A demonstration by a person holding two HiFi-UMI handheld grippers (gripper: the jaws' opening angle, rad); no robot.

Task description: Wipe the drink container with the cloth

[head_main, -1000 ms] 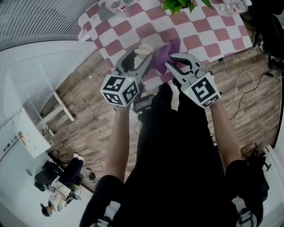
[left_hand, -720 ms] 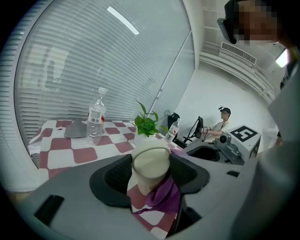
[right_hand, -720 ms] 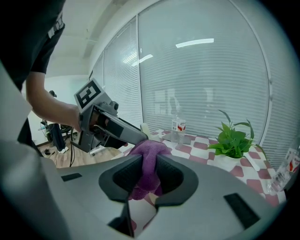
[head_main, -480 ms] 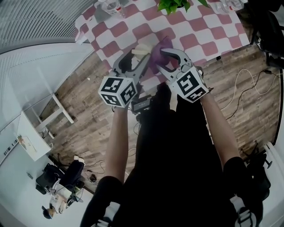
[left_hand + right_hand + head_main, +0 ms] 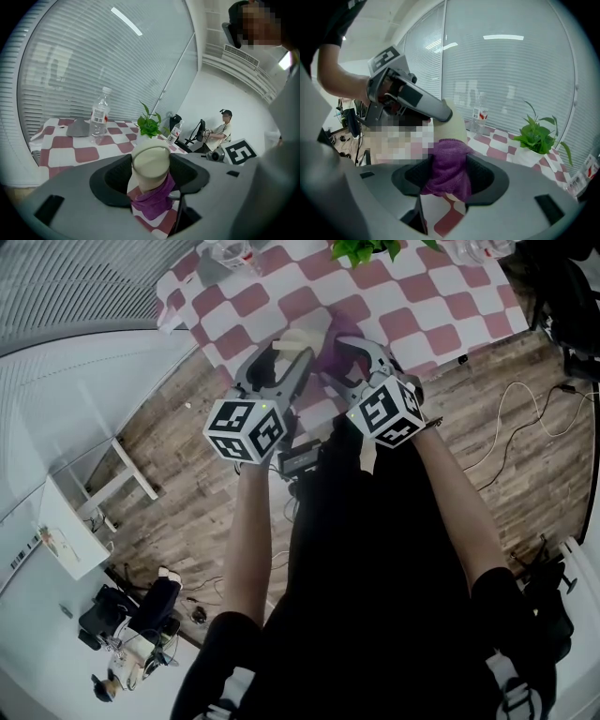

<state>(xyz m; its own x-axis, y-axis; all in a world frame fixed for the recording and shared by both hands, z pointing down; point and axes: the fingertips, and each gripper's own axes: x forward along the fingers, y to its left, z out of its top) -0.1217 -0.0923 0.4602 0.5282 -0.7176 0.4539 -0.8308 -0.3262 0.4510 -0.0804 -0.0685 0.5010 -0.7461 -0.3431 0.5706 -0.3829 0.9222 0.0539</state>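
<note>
A cream drink container (image 5: 298, 337) stands between the jaws of my left gripper (image 5: 289, 349), over the table's near edge. In the left gripper view both pads press on the container (image 5: 151, 164), and the gripper (image 5: 151, 176) is shut on it. A purple cloth (image 5: 330, 351) lies against the container's right side. My right gripper (image 5: 345, 360) is close beside it and its jaws are opening. The cloth (image 5: 449, 166) hangs loosely between them in the right gripper view, where the right gripper (image 5: 449, 176) faces the left gripper (image 5: 412, 96). The cloth (image 5: 154, 201) also bunches below the container.
The table wears a red and white checked cloth (image 5: 281, 287). Further back stand a clear water bottle (image 5: 99, 115), a potted green plant (image 5: 149, 125) and a grey object (image 5: 78, 127). A person (image 5: 225, 126) sits in the background. Cables (image 5: 525, 418) lie on the wooden floor at the right.
My right gripper has moved left and up to the drink container, bringing the purple cloth against it. The left gripper has stayed almost still with the container.
</note>
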